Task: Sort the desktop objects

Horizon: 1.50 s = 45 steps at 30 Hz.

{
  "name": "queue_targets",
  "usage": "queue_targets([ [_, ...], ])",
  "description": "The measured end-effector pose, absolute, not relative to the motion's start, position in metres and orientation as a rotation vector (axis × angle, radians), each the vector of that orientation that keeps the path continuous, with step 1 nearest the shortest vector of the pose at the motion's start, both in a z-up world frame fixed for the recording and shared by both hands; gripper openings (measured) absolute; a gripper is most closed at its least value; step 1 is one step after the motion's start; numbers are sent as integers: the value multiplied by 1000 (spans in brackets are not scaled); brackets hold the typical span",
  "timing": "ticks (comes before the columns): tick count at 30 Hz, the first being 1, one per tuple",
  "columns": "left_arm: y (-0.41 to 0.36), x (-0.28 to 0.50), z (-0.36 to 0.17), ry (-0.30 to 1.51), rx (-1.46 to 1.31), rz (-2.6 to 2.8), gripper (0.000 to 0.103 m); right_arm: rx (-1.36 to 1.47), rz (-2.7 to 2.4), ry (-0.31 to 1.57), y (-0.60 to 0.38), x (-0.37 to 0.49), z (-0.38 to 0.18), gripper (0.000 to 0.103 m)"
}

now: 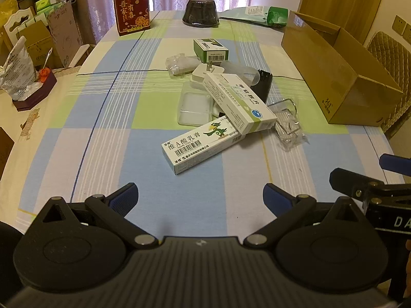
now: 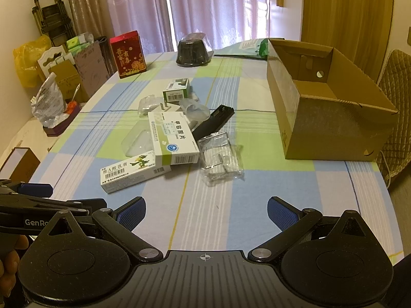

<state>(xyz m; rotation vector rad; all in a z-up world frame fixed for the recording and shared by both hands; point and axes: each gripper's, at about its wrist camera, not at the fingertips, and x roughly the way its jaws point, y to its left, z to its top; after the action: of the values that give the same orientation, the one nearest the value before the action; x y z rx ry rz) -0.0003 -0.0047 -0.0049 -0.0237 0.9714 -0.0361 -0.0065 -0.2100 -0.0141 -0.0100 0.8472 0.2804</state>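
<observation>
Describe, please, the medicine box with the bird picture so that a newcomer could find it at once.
Start from the open cardboard box at the table's right side, then look left to the pile of small items mid-table. The parrot box is the pile's nearest piece, lying flat, its far end tucked under a larger white box. Only it carries a green cartoon parrot.

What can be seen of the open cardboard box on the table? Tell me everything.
The cardboard box is plain brown corrugated card, long and rectangular, standing upright with its top open. Round holes pierce the far end wall and the near lower corner, and small print marks the near end. Its visible inside looks empty. It rests on the checked tablecloth at the table's right side, apart from the clutter.
</observation>
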Motion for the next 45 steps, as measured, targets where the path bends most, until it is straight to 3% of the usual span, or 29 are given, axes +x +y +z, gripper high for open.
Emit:
queue_targets([
  [11,-3,-1,-5,975,-19,-50,102,-32,288,862,-210,-5,-18,103],
  [22,12,13,-11,929,79,-61,102,-124,271,731,-214,6,-20,103],
  [37,16,52,-49,900,322,-293,101,-303,372,780,-186,70,-81,102],
  [38,17,54,-52,902,322,-298,101,-316,376,785,-184,74,-86,98],
  [39,19,57,-54,905,322,-302,101,-328,380,789,-182,77,-91,82],
  [40,20,59,-57,908,322,-306,101,-341,385,794,-180,81,-96,76],
  [45,26,70,-67,916,315,-335,100,-404,401,804,-171,97,-118,75],
])
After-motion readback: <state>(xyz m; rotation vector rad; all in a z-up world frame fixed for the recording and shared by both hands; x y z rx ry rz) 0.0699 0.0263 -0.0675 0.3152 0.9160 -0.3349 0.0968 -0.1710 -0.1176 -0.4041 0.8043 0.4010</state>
